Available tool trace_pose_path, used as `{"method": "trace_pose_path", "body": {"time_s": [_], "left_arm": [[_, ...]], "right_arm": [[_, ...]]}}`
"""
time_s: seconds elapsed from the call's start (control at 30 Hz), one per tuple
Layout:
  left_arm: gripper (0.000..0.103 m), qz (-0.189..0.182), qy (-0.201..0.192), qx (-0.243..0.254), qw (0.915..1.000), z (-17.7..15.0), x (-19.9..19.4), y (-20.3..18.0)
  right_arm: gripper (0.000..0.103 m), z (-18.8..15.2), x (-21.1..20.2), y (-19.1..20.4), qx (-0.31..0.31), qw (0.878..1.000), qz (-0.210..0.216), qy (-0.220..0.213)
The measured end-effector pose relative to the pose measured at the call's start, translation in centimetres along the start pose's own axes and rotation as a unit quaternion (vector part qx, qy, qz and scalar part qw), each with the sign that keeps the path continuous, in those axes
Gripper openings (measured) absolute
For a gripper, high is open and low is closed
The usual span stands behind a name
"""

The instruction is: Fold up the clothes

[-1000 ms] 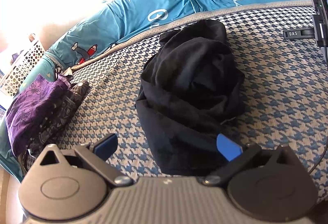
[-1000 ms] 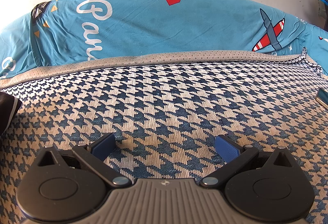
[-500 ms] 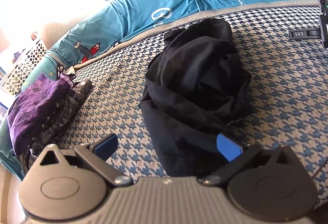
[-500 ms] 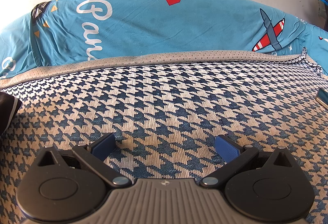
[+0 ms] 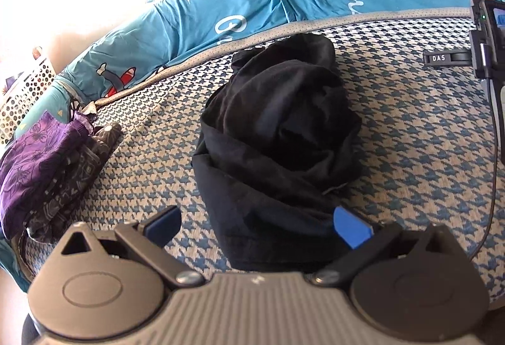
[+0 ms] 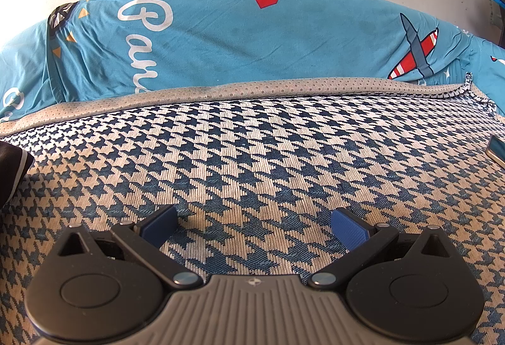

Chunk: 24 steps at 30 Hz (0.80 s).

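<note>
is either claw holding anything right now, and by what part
Nothing is held. The left claw is open over the black garment; the right claw is open over bare mat.

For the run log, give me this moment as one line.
left hand-held gripper: open, over black garment edge | right hand-held gripper: open, over bare houndstooth cover | garment: crumpled, unfolded | purple clothes: piled left
</note>
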<state>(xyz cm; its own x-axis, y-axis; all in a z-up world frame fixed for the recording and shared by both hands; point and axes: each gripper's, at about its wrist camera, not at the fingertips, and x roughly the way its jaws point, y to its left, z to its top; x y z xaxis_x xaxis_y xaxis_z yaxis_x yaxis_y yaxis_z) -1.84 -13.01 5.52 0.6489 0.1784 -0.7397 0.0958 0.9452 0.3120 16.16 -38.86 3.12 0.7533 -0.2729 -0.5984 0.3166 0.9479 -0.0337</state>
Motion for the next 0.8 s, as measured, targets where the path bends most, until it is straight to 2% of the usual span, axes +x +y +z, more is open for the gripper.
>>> {"method": "trace_pose_path", "body": {"time_s": [0.47,0.8], "left_arm": [[0.103,-0.002,0.004,-0.036,0.9993,-0.8,-0.1,2.9],[0.103,-0.004,0.008,-0.041,0.9991,-0.7,0.3,2.7]], "right_arm": [[0.103,0.0,0.0,0.0,0.000,1.000,0.000,0.000],[0.103,0.0,0.0,0.0,0.000,1.000,0.000,0.000]]}}
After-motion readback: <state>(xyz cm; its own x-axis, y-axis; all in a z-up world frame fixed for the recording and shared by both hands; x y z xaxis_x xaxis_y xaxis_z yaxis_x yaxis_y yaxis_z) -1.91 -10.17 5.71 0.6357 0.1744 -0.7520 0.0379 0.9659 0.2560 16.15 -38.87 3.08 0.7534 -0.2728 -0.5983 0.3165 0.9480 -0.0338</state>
